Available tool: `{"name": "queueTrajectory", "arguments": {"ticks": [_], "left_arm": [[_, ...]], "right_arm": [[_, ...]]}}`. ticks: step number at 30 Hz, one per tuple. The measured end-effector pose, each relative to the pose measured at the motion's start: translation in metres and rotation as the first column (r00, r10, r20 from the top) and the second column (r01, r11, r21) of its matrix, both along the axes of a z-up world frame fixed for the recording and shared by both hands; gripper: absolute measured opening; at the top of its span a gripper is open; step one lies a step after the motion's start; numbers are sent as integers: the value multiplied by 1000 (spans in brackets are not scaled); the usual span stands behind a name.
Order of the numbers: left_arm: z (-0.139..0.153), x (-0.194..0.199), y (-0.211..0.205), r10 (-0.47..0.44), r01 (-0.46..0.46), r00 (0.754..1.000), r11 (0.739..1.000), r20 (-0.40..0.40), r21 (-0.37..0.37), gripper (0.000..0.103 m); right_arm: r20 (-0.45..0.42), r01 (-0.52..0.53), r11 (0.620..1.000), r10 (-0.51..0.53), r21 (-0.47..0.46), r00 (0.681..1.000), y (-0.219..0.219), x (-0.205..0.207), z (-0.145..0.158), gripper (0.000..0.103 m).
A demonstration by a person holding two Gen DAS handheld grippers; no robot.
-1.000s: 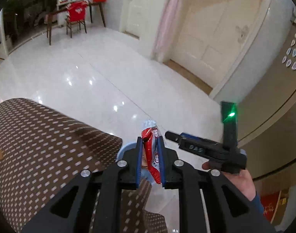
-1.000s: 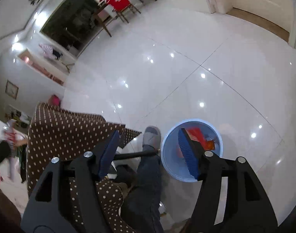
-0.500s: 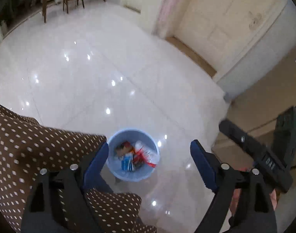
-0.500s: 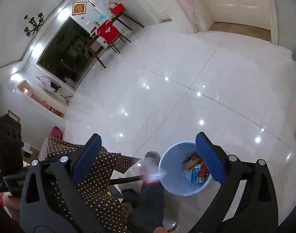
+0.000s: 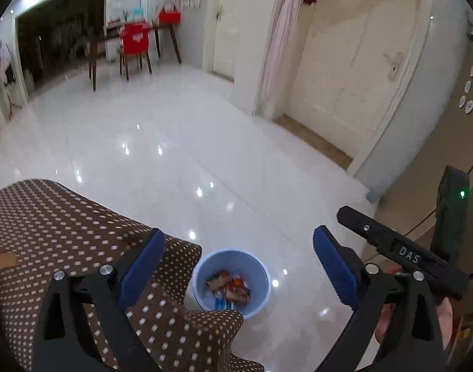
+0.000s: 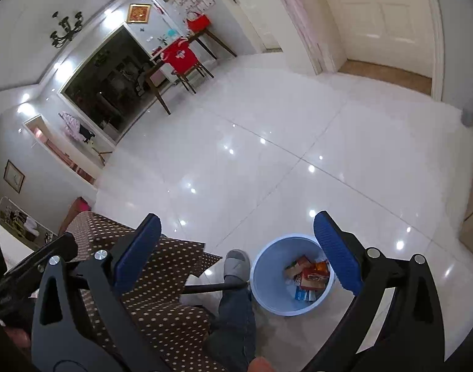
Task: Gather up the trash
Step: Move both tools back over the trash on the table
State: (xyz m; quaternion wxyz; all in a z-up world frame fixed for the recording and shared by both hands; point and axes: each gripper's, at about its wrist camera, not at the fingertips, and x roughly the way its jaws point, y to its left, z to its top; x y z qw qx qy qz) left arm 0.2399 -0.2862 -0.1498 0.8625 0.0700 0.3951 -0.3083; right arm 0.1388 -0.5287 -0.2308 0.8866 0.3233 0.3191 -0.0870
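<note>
Both tools gaping, empty: left tool [image 5: 236, 257], right tool [image 6: 236, 248]. Bin [image 5: 232, 280] with wrappers [image 5: 228, 288] directly below, beside table [image 5: 66, 232] edge. Neither nearer.

A round light-blue bin [image 5: 231, 282] stands upright on glossy white tiles, holding crumpled wrappers [image 6: 309, 274] (red, orange, blue).

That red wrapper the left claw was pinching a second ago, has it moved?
Yes. It left the left gripper, now open, and apparently lies down in the blue bin beside the dotted tablecloth.

The left gripper [image 5: 238, 259] released the wrapper (jaws now wide) into the bin [image 5: 261, 268].
</note>
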Motion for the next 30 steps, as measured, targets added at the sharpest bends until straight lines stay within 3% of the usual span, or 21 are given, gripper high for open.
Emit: {"name": "queueTrajectory", "arguments": {"ticks": [12, 18, 25, 30], "left_arm": [[33, -66, 44, 60, -43, 973, 996, 224, -78, 95], [46, -85, 78, 104, -76, 962, 990, 252, -120, 96], [53, -94, 132, 201, -160, 951, 970, 235, -184, 96], [55, -98, 170, 290, -248, 925, 950, 244, -191, 96]], "right_arm": [[98, -77, 986, 93, -147, 991, 74, -13, 67, 97], [138, -166, 949, 208, -267, 968, 125, -13, 88, 97], [127, -223, 926, 271, -305, 954, 163, -6, 105, 97], [131, -271, 910, 324, -313, 937, 189, -2, 115, 97]]}}
